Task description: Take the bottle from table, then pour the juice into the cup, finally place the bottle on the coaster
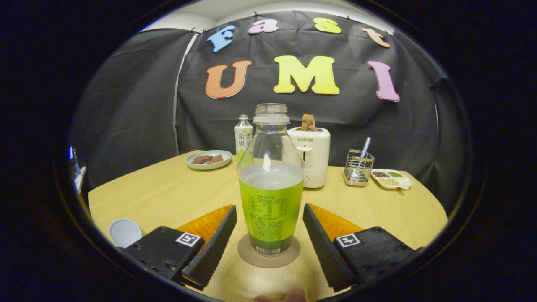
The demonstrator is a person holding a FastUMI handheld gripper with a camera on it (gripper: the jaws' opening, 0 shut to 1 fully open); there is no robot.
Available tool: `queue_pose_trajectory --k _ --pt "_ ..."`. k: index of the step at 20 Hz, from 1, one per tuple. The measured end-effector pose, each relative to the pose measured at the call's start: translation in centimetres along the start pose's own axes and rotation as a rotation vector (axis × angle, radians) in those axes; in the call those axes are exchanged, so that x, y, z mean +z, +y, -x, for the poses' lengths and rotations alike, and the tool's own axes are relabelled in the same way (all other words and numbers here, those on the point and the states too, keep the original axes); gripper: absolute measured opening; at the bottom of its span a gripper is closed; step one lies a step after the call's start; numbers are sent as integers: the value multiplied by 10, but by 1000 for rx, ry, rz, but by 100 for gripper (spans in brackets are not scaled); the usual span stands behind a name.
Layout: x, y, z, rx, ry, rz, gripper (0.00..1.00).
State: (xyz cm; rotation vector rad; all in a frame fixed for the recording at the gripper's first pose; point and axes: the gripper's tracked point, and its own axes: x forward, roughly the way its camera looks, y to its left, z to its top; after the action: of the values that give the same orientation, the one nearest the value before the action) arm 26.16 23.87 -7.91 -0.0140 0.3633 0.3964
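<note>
— Between the fingers of the claw, what sits there?
— The bottle, standing upright on a round, flat coaster. The claw is spread wide; neither ribbed finger touches it.
— How does the bottle look?
— Clear plastic, uncapped, narrow threaded neck widening into a rounded shoulder. A green label wraps the lower body, and pale liquid fills it to just above the label. Its long axis runs straight up, mouth toward the ceiling.
— And the surface?
— Light wood grain, smooth. Left of the claw lies the cup, a pale round rim. Beyond the bottle stand a second bottle and a cream toaster. Farther left, a plate with brown pieces; to the right, a wire holder and a divided dish.
</note>
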Motion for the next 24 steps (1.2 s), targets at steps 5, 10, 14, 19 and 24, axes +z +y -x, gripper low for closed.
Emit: queue_pose_trajectory --k 5,10,14,19,24 --pt "-2 0 31 -12 -12 -8 100" --pt "6 2 109 -92 -95 -3 100" --pt "14 1 190 -179 -170 -11 100" --pt "20 2 287 -210 -228 -42 100" --pt "23 1 367 -223 -317 -54 100"
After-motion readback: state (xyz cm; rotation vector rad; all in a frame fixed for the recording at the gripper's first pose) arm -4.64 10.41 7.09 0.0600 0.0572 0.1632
